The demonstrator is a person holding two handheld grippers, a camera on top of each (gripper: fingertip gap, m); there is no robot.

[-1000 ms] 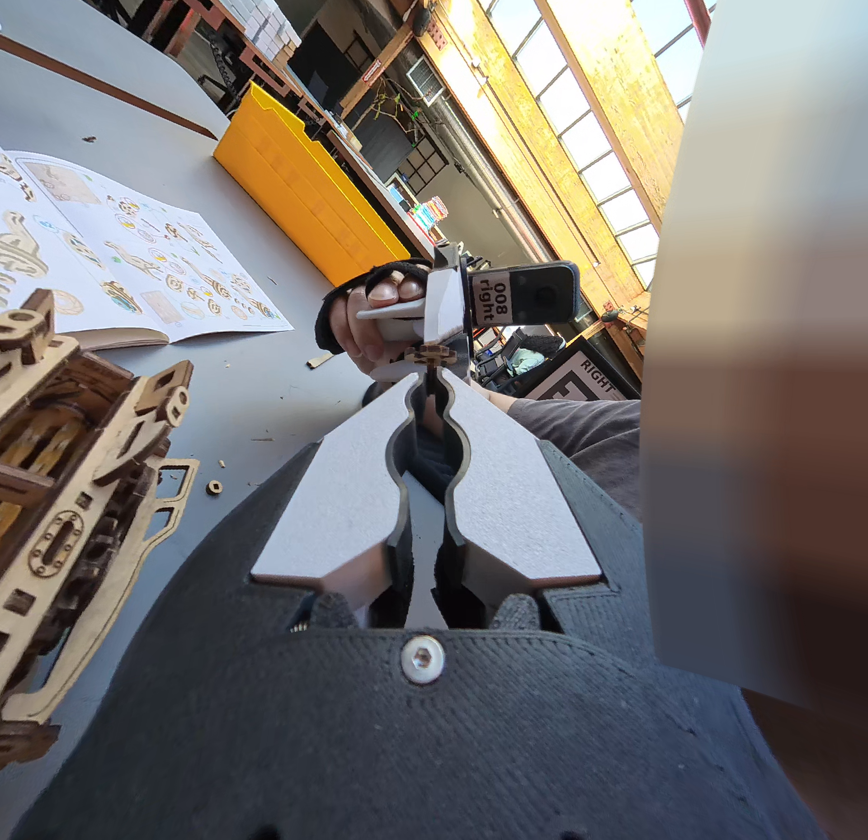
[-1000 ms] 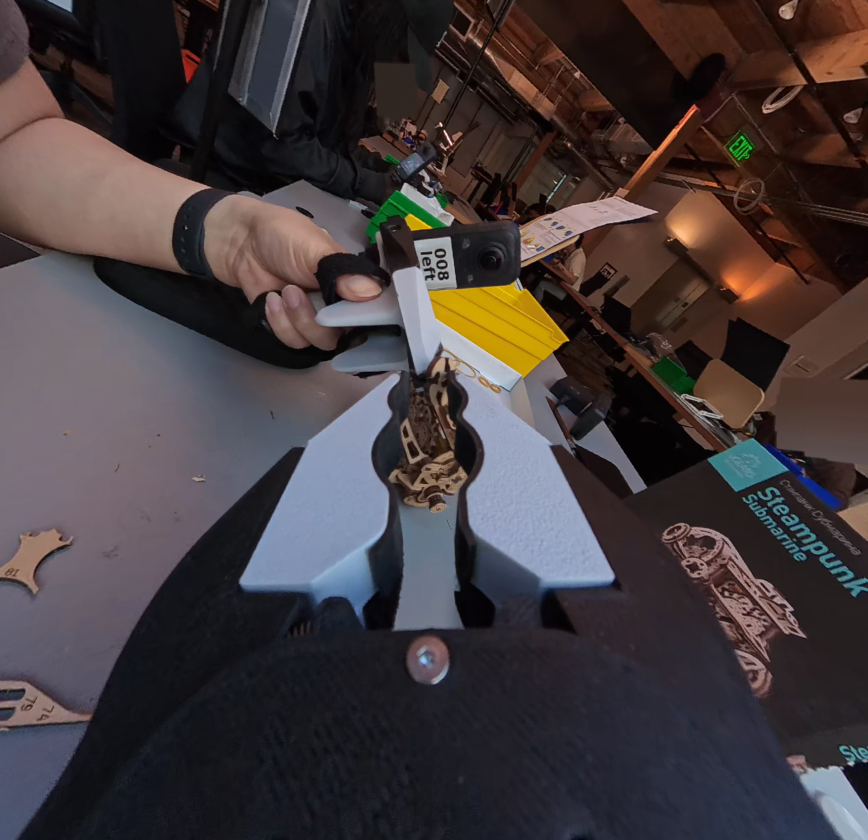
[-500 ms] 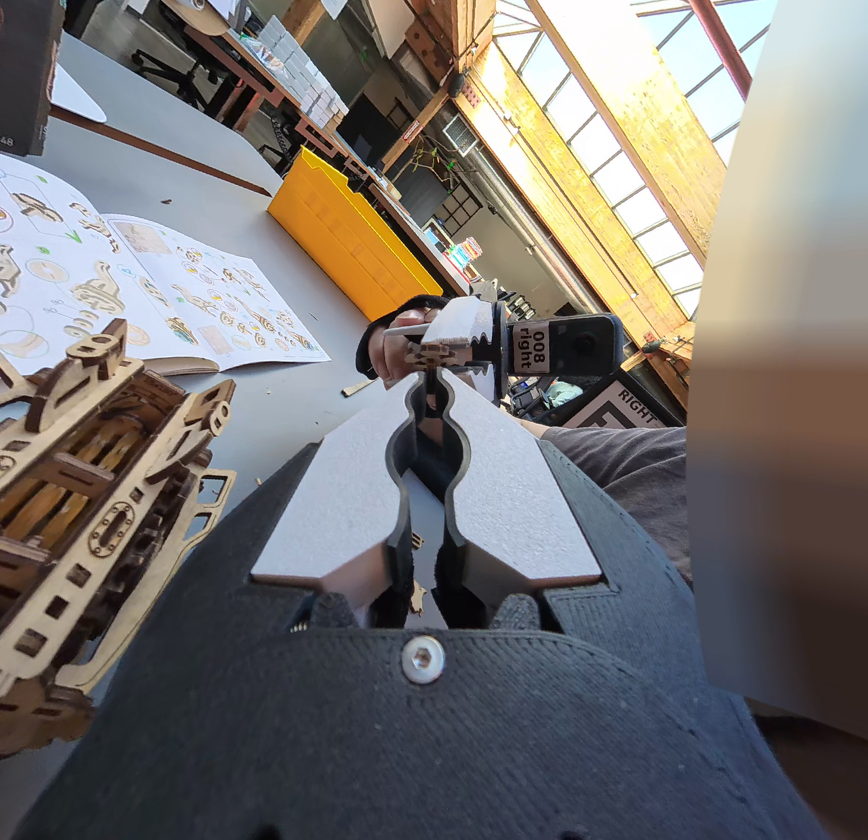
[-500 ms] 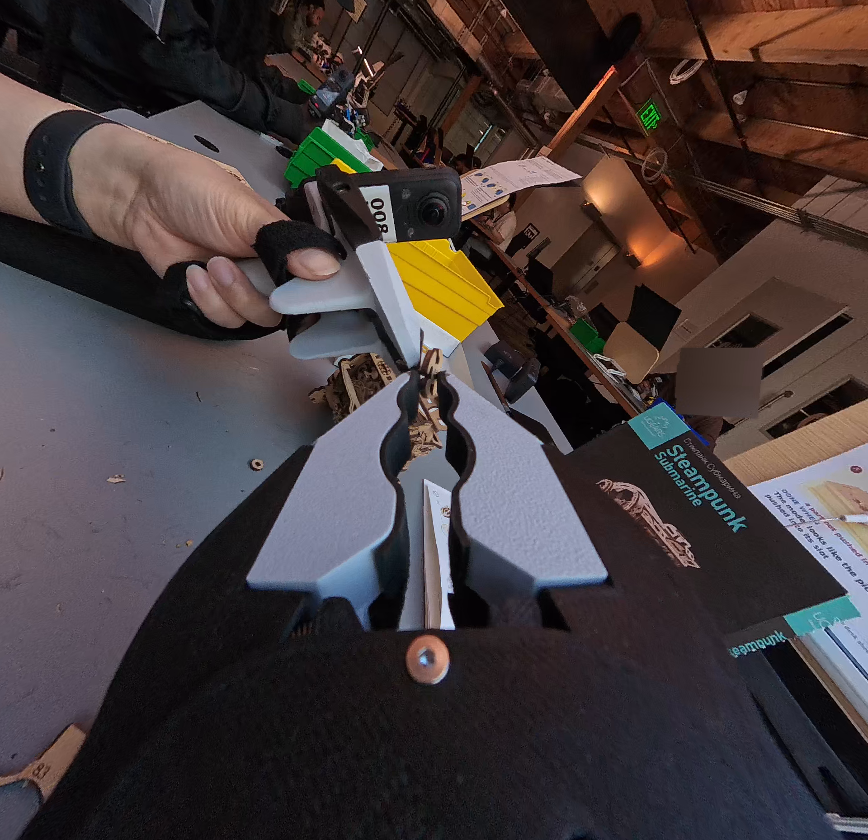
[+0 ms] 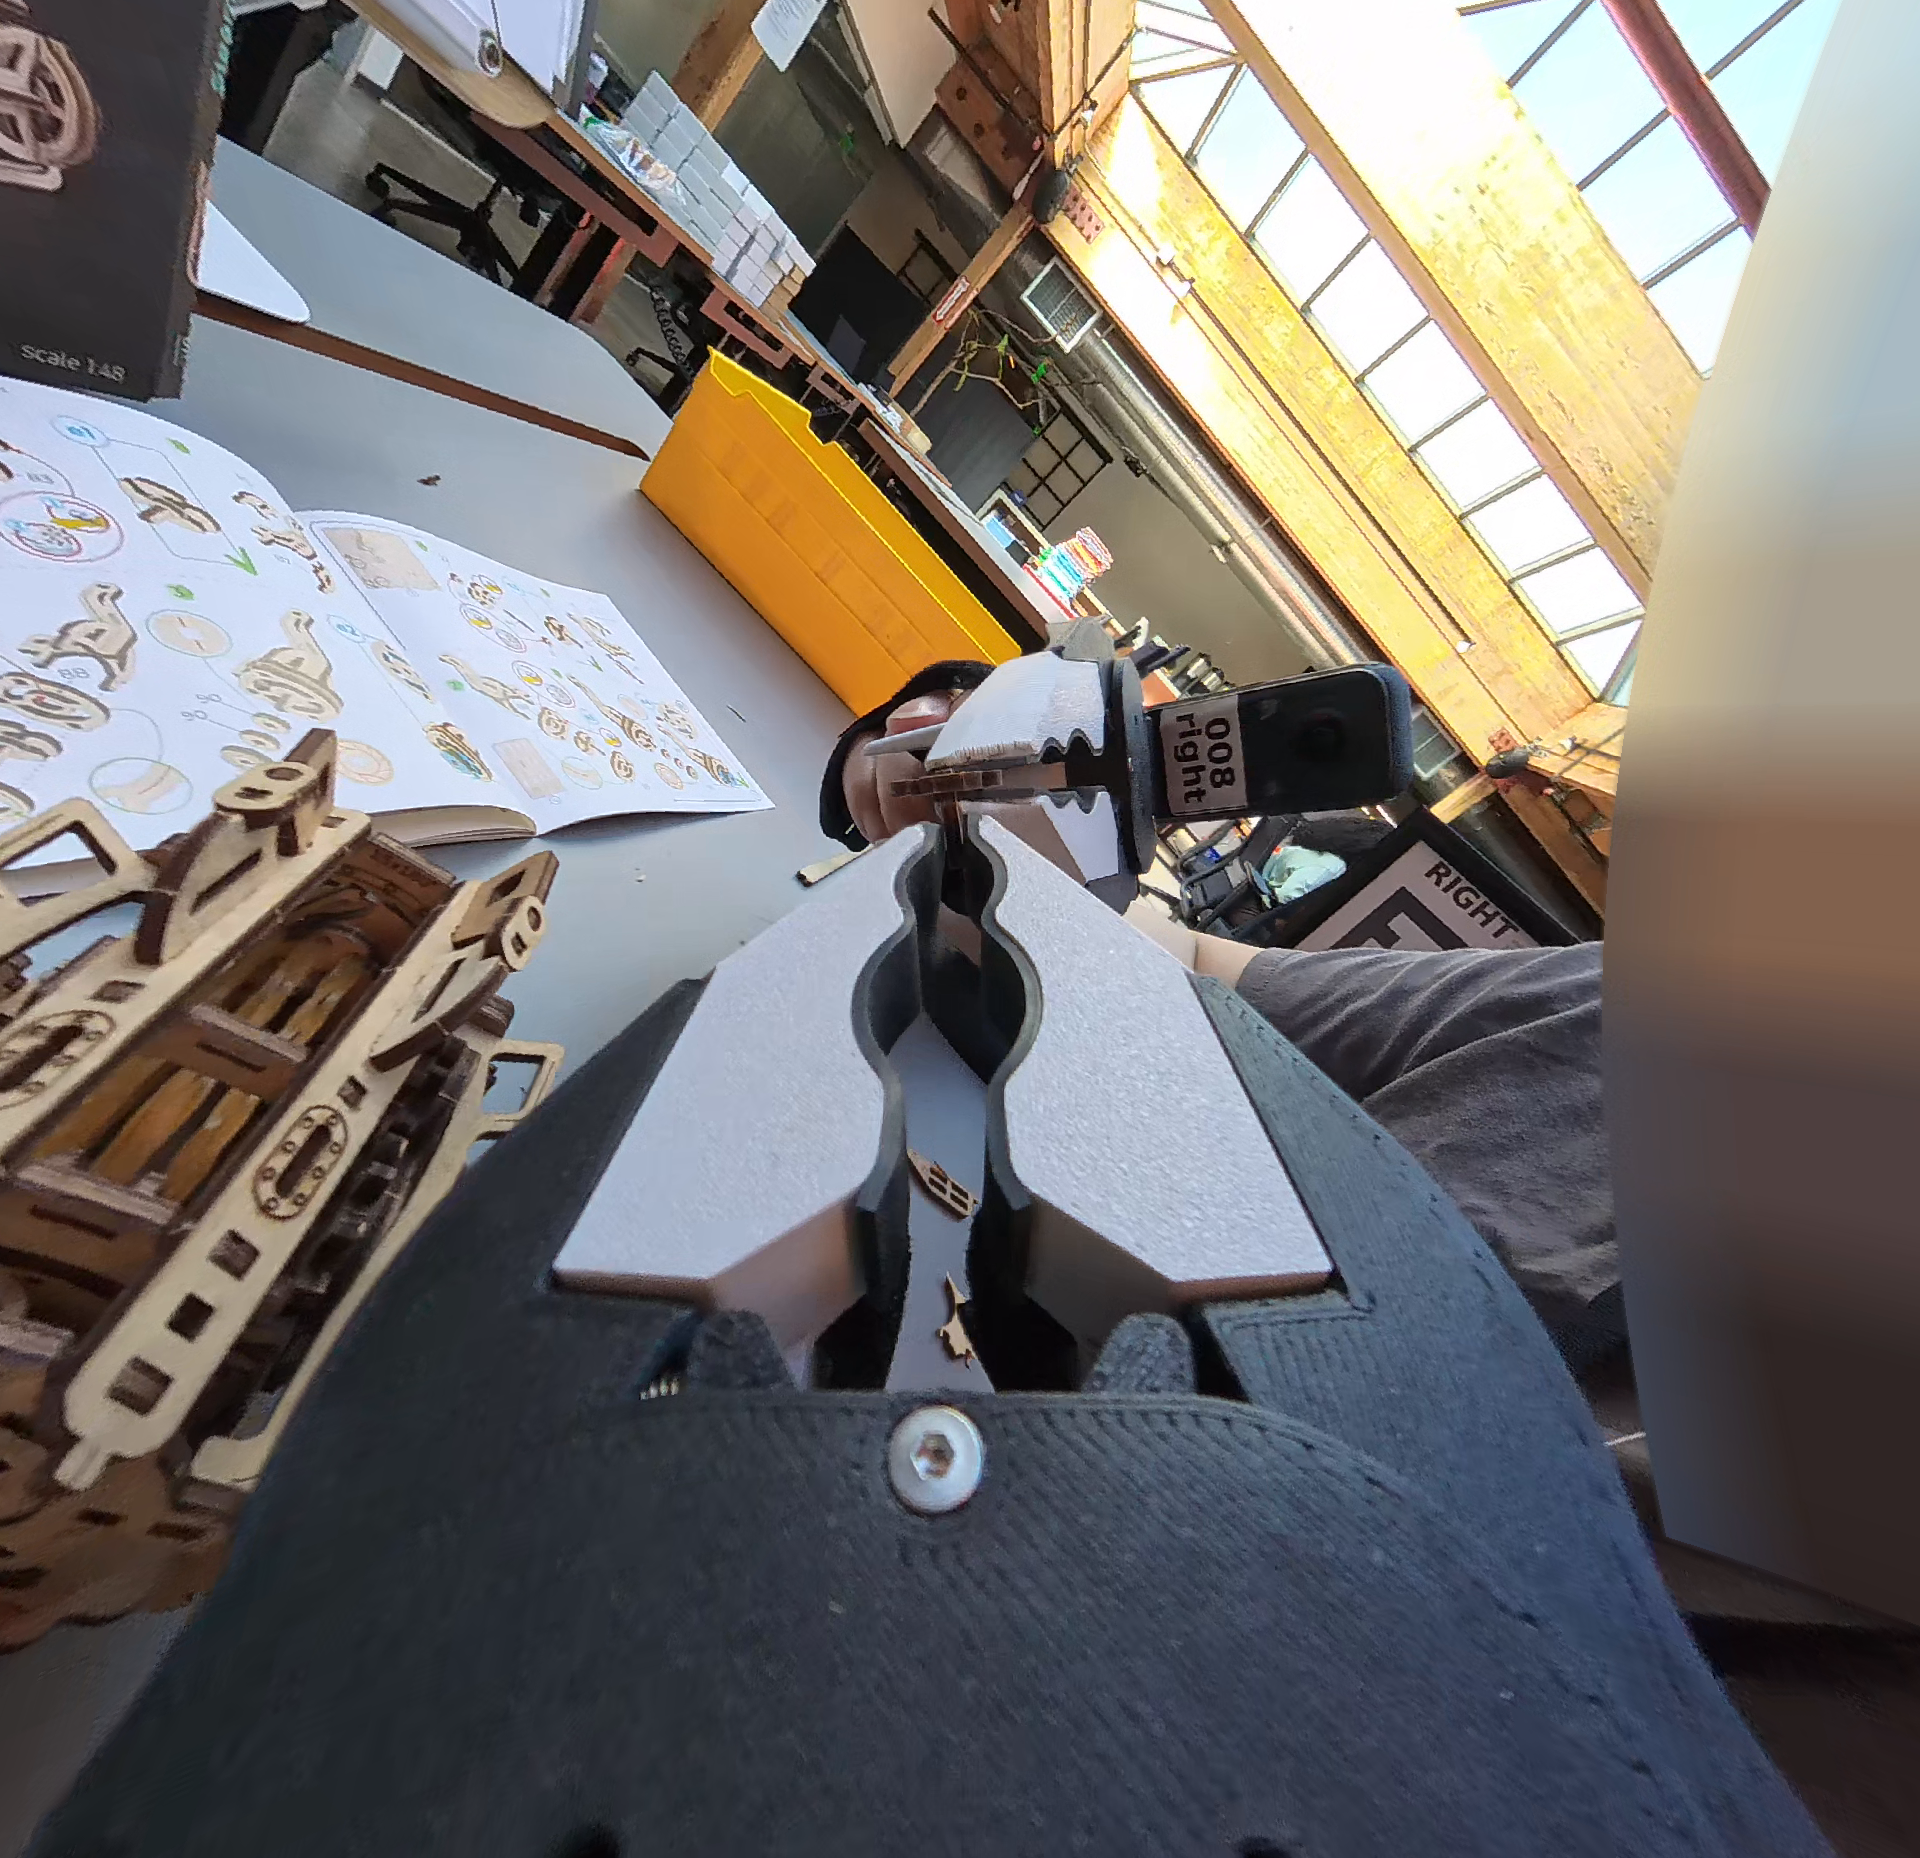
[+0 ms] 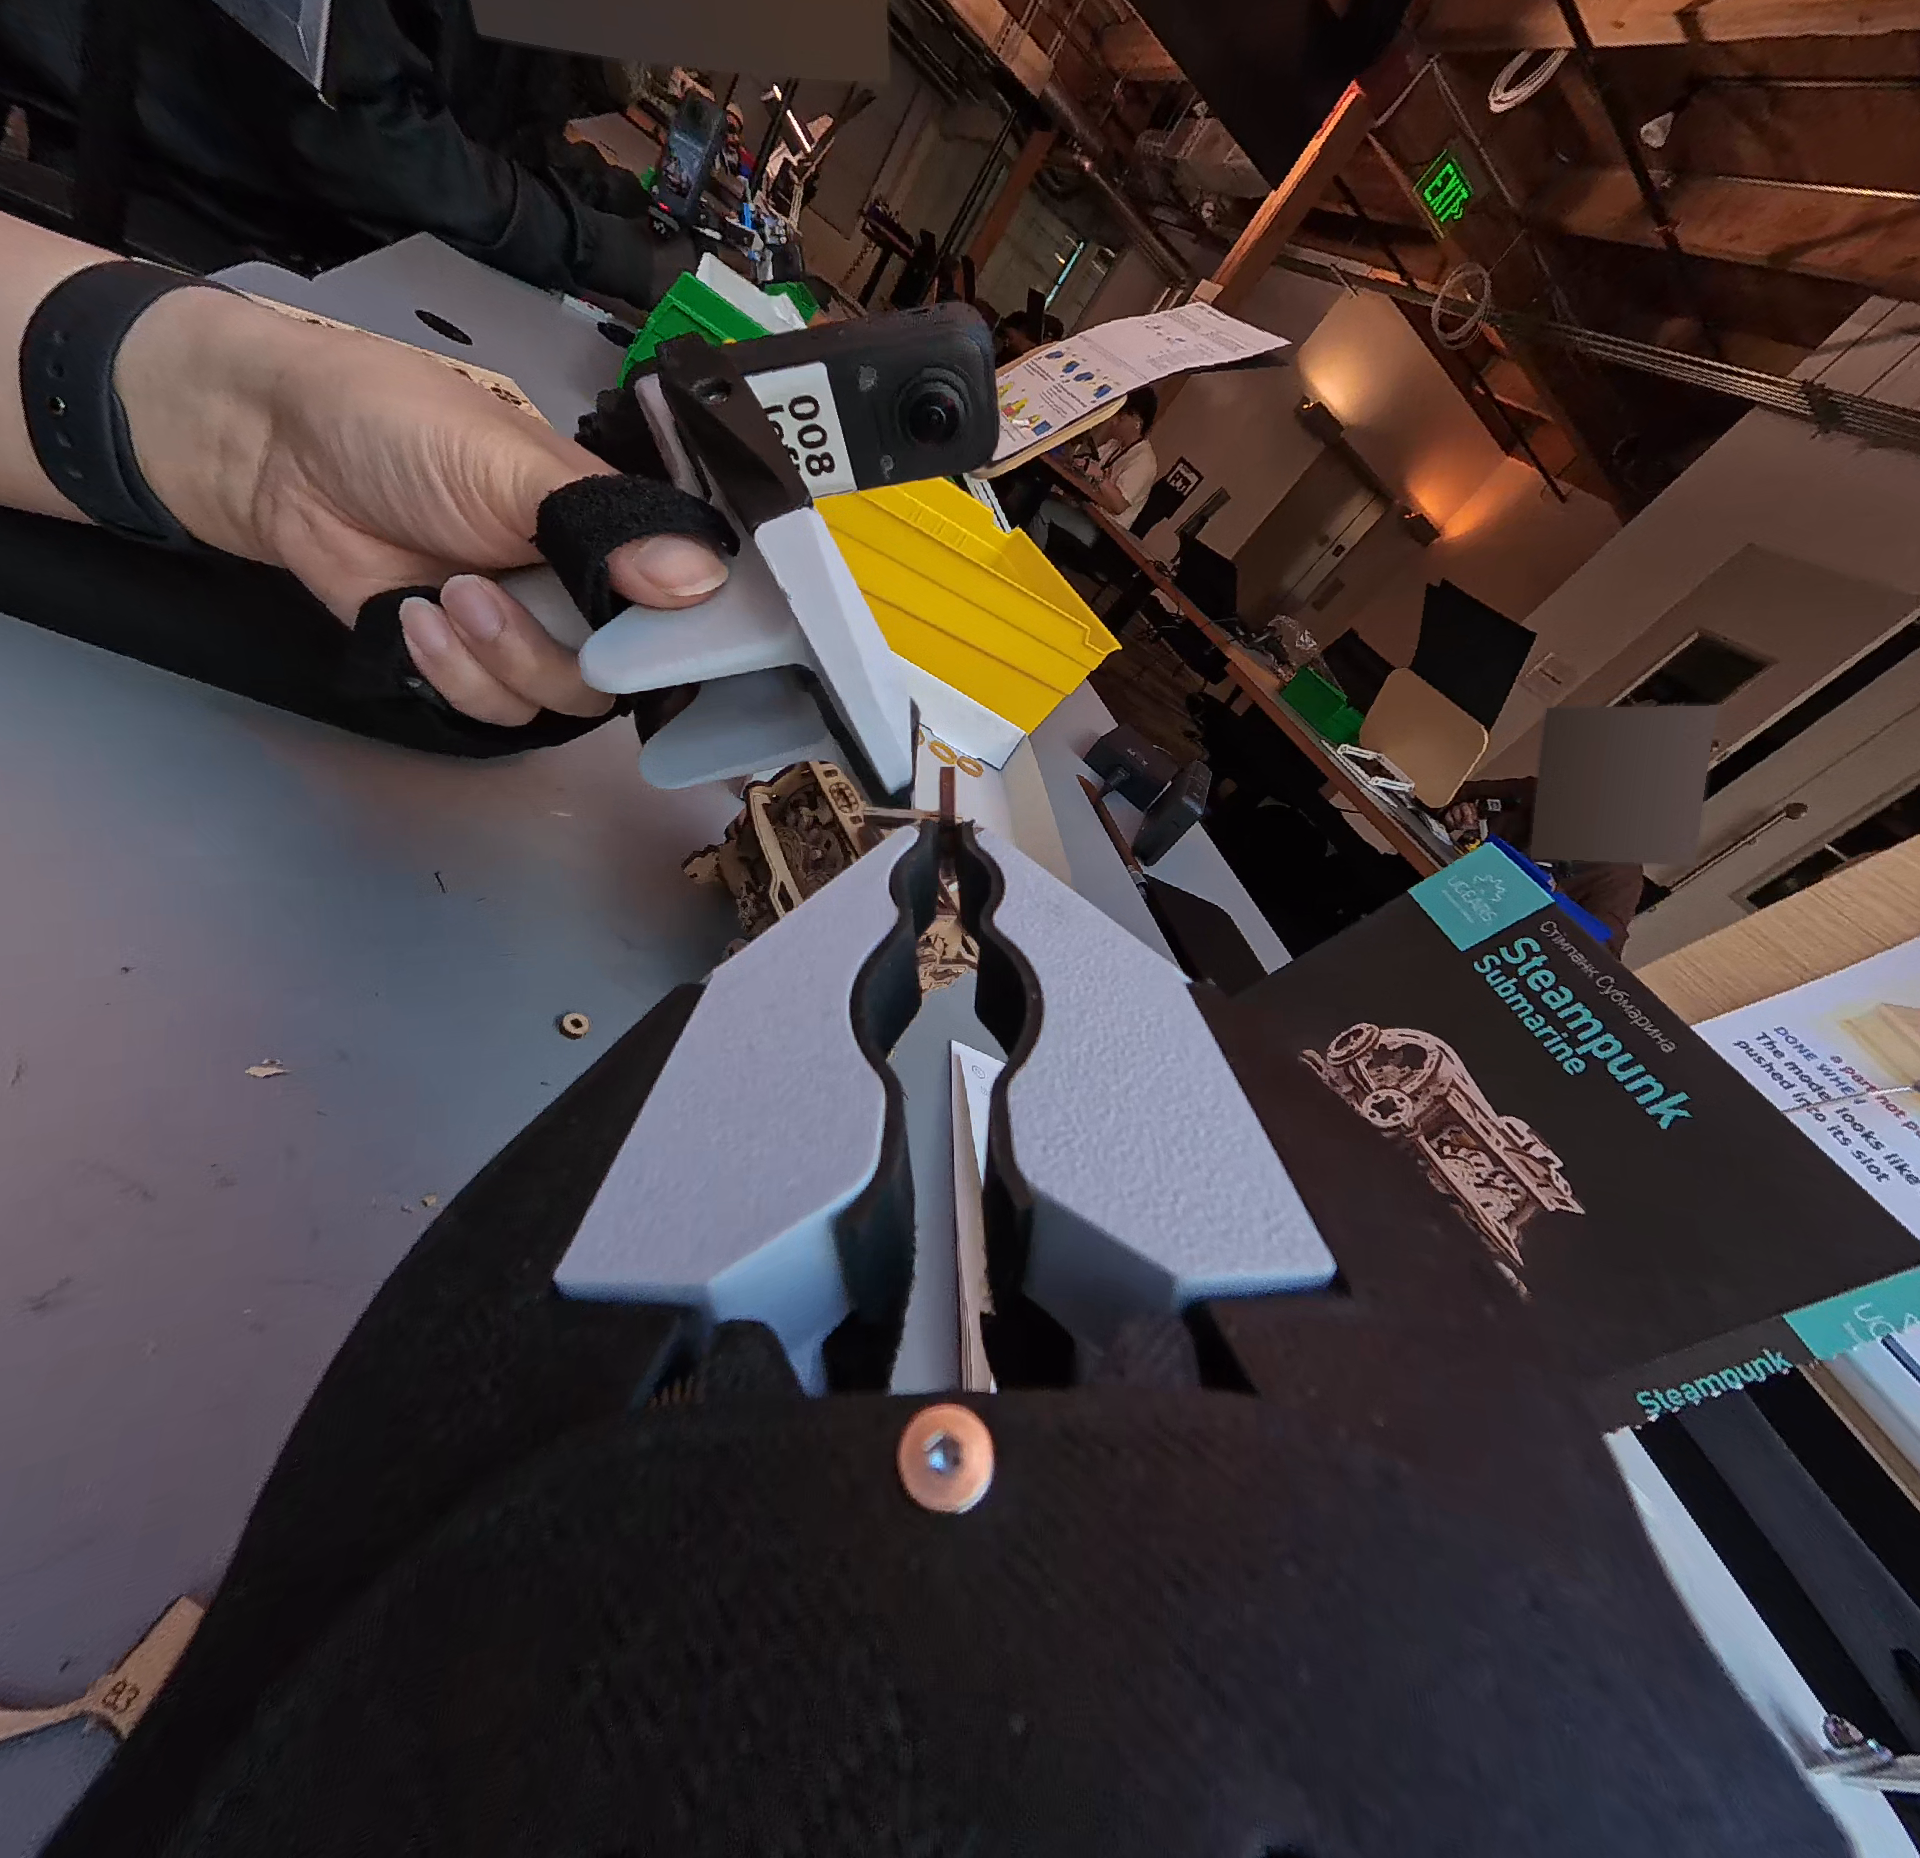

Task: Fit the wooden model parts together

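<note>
Both grippers now raised off the model (image 5: 208, 1081) — left (image 5: 954, 840) and right (image 6: 948, 834) jaws clenched on small wooden part (image 6: 947, 792).

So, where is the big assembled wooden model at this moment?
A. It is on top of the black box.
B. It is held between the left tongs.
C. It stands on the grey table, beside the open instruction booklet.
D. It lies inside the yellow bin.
C: the big wooden model stands on the grey table, close to the open instruction booklet, and no tongs touch it.
</note>
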